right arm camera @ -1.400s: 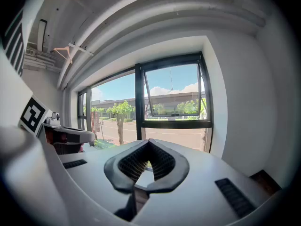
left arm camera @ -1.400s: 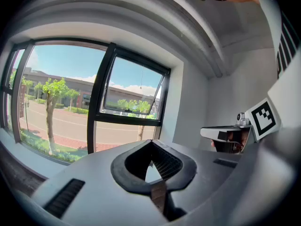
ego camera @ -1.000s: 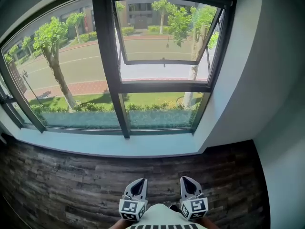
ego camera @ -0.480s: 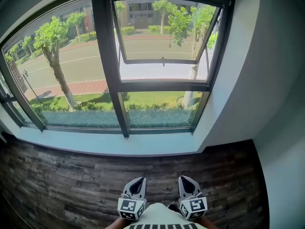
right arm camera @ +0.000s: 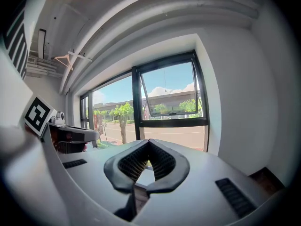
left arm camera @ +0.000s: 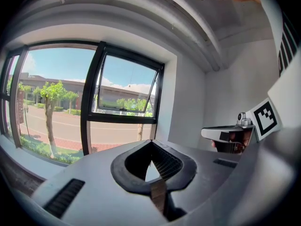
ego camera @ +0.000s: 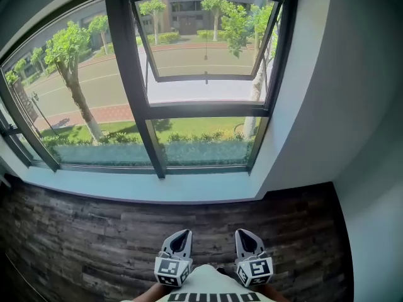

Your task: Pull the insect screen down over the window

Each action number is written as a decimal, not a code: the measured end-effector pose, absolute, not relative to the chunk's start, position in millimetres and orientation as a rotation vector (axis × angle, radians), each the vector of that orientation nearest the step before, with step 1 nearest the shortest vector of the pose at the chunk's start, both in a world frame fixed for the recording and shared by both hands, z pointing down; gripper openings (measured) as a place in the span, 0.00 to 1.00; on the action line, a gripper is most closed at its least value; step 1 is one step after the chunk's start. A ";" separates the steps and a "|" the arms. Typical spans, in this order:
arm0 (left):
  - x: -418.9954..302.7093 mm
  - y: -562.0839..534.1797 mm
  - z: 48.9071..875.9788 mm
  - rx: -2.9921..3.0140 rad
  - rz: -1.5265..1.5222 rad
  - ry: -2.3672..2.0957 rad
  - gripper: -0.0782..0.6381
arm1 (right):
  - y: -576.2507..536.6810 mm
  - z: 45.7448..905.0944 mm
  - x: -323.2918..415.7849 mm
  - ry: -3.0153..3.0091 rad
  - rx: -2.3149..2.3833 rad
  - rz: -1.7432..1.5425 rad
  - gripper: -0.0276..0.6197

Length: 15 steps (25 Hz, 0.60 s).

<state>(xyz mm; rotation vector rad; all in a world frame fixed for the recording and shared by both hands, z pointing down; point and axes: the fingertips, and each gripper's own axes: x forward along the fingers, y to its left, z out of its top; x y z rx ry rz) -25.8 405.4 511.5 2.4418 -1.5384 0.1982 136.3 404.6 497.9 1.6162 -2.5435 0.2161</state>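
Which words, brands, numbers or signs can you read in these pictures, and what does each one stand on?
"PUMA": probably; black print on the person's shirt, seen upside down and cut by the picture's bottom edge.
Left gripper and right gripper: square black-and-white markers only, no letters.
Through the window: street and buildings too small to read anything.

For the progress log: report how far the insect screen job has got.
Done: nothing; the window shows clear glass and an open sash, no screen across it. In hand: nothing; left gripper and right gripper hang low at the person's body, jaws shut and empty. Left: reach, probably for the thin cord, and pull the screen down.
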 end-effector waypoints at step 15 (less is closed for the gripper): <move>26.3 370.6 512.9 2.448 0.252 -1.601 0.13 | 360.7 516.1 204.0 -2.526 1.626 0.245 0.05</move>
